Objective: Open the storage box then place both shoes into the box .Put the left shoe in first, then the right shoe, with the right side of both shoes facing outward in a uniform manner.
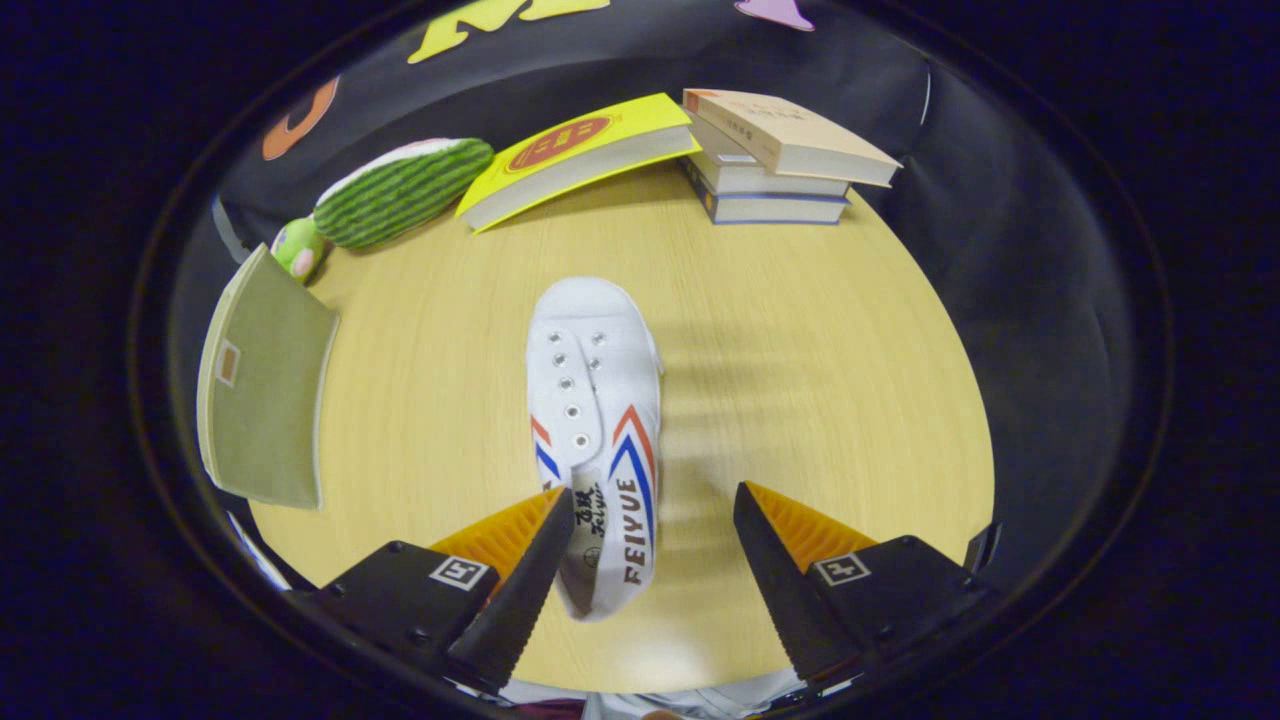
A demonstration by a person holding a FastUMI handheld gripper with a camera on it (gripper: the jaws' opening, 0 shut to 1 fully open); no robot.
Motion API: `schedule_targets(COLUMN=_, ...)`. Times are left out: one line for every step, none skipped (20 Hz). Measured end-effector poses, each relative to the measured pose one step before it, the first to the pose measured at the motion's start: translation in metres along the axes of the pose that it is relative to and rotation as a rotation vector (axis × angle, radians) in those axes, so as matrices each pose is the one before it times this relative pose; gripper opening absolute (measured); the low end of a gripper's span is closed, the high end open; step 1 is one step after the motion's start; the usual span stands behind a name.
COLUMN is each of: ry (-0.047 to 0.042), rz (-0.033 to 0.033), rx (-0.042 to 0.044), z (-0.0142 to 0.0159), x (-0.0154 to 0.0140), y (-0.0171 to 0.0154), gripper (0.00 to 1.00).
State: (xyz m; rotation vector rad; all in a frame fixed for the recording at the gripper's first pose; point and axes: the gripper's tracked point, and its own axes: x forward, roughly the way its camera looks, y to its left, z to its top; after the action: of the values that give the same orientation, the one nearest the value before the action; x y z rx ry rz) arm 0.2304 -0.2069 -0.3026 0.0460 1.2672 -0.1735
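Tool point(650, 515) wide open over shoe point(597, 420)

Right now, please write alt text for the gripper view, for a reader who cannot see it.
The open gripper hovers over a white shoe on a wooden table, its heel between the fingers. Beyond lie stacked books, a yellow book and a watermelon plush.

I see the white canvas shoe point(598, 400) lying in the middle of the light wooden table point(800, 380), heel between my gripper point(653, 515)'s spread fingers, nearer the left one, toe pointing at the far edge. Along that far edge a yellow book point(575, 155) leans on a stack of three pale books point(775, 160) to its right. A green striped plush point(400, 192) lies left of the yellow book. A flat olive-green fabric box point(265, 385) sits at the left edge.
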Motion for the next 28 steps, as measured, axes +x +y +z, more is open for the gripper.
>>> schedule_targets(ry=0.0093, rz=-0.02256, rx=-0.00885, z=-0.00179, x=0.00846, y=-0.00588, gripper=1.0)
schedule_targets(ry=0.02167, rz=-0.02814, rx=-0.02039, z=-0.00545, x=0.01243, y=-0.00671, gripper=1.0)
schedule_targets(ry=0.01781, rz=0.0612, rx=0.0043, z=-0.00328, x=0.0019, y=0.01106, gripper=1.0)
schedule_targets(ry=-0.0133, rz=-0.00769, rx=0.00331, z=0.00433, x=0.00423, y=0.00076, gripper=1.0)
schedule_targets(ry=0.01457, rz=0.00588, rx=-0.00901, z=-0.00202, x=-0.005, y=0.00119, gripper=0.94)
schedule_targets(ry=-0.00197, rz=-0.00207, rx=-0.00586, z=0.00014, x=0.00283, y=-0.0005, gripper=0.93)
schedule_targets(ry=-0.00978, rz=0.01004, rx=0.00155, z=0.00149, x=0.00079, y=0.00011, gripper=0.92)
schedule_targets(ry=-0.01391, rz=0.01903, rx=0.01509, z=0.00021, x=0.00211, y=0.00094, gripper=0.92)
schedule_targets(ry=0.00289, rz=0.01832, rx=0.0093, z=-0.00067, x=-0.00004, y=0.00087, gripper=0.92)
schedule_targets(ry=-0.00017, rz=0.02059, rx=-0.00393, z=-0.00031, x=0.00136, y=-0.00065, gripper=0.92)
schedule_targets(ry=0.00474, rz=0.02374, rx=-0.00368, z=0.0009, x=0.00037, y=0.0003, gripper=0.92)
schedule_targets(ry=0.01123, rz=0.01877, rx=0.00843, z=-0.00069, x=0.00188, y=0.00047, gripper=0.92)
schedule_targets(ry=0.01079, rz=0.01895, rx=0.01317, z=-0.00023, x=0.0007, y=0.00038, gripper=0.92)
schedule_targets(ry=0.01508, rz=0.01546, rx=0.01104, z=0.00042, x=0.00015, y=-0.00035, gripper=0.92)
schedule_targets(ry=0.0095, rz=0.00903, rx=0.00014, z=0.00008, x=-0.00012, y=-0.00007, gripper=0.92)
schedule_targets(ry=0.00237, rz=-0.00128, rx=-0.0044, z=0.00061, x=-0.00011, y=0.00009, gripper=0.92)
schedule_targets(ry=0.00498, rz=-0.00432, rx=-0.00086, z=-0.00035, x=0.0, y=-0.00012, gripper=0.92)
schedule_targets(ry=-0.00461, rz=-0.00144, rx=0.01557, z=0.00019, x=-0.00086, y=0.00129, gripper=0.92)
schedule_targets(ry=-0.00356, rz=0.01432, rx=0.01059, z=0.00098, x=0.00074, y=0.00357, gripper=0.9)
schedule_targets(ry=0.00309, rz=0.08035, rx=0.0158, z=-0.00038, x=0.00197, y=0.01298, gripper=0.89)
schedule_targets(ry=-0.01436, rz=0.01912, rx=0.04324, z=-0.00333, x=0.00116, y=0.00344, gripper=0.64)
schedule_targets(ry=0.00961, rz=0.02422, rx=0.02381, z=0.00341, x=-0.00244, y=-0.00218, gripper=0.39)
schedule_targets(ry=-0.00378, rz=0.01726, rx=-0.00019, z=-0.00047, x=0.00177, y=0.00006, gripper=0.37)
schedule_targets(ry=-0.00529, rz=0.01974, rx=-0.0104, z=0.00095, x=-0.00341, y=0.00009, gripper=0.37)
schedule_targets(ry=-0.00447, rz=0.01452, rx=0.01741, z=0.00069, x=0.00246, y=-0.00115, gripper=0.33)
schedule_targets(ry=-0.00318, rz=0.02783, rx=0.02685, z=-0.00137, x=-0.00191, y=0.00291, gripper=0.29)
schedule_targets(ry=-0.00637, rz=0.03205, rx=0.0311, z=0.00014, x=-0.00278, y=0.00461, gripper=0.24)
schedule_targets(ry=-0.00962, rz=0.00724, rx=0.02068, z=-0.00013, x=0.00024, y=0.00146, gripper=0.23)
